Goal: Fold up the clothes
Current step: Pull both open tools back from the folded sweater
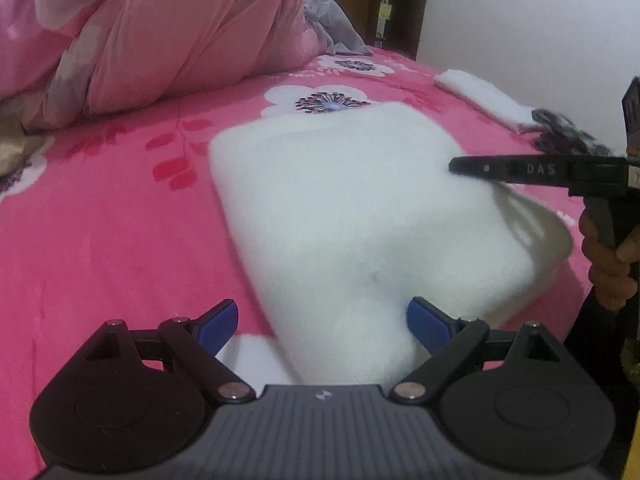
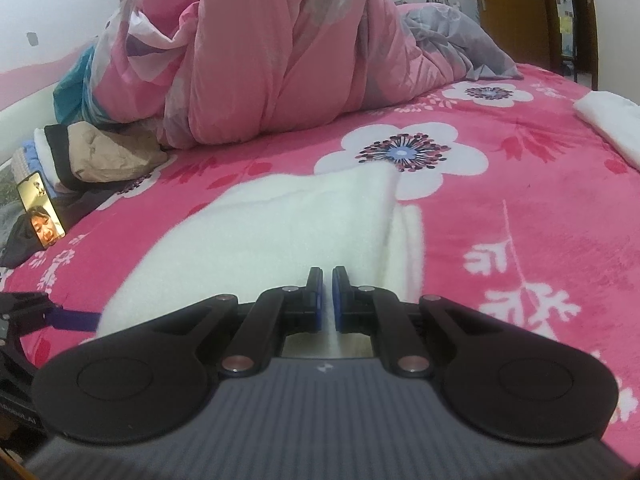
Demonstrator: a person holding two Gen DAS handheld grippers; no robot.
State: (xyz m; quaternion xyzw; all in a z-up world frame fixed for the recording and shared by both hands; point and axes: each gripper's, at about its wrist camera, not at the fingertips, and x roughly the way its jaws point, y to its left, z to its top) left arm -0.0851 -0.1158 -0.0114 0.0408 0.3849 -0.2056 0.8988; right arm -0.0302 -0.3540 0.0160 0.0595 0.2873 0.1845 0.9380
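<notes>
Bed: a pink floral bedsheet [image 2: 520, 208] covers it, with large white flowers and red leaf sprigs.
Room: a pale wall stands behind the bed; a brown wooden door [image 2: 508, 4] is at the far right.
Quilt: a bunched pink quilt [image 2: 280, 52] is heaped at the far side of the bed, with a grey cloth [image 2: 452, 40] beside it.
Pile: folded clothes [image 2: 96, 156] sit at the left edge of the bed, with a lit phone [image 2: 40, 208] propped just in front.
Task thing: a white fleecy garment [image 1: 352, 208] lies spread on the sheet, mid-bed, its right edge lifted.
Second white piece: a folded white cloth [image 1: 480, 96] rests well apart, near the far right edge of the bed.
Left tool [image 1: 320, 324]: blue pads wide apart, straddling the garment's near end; not gripping.
Right tool [image 2: 327, 296]: pads drawn nearly together, clamped on the garment's near edge.
Hand [image 1: 612, 264]: wraps the right tool's handle at the bedside, holding the tool level over the garment.
</notes>
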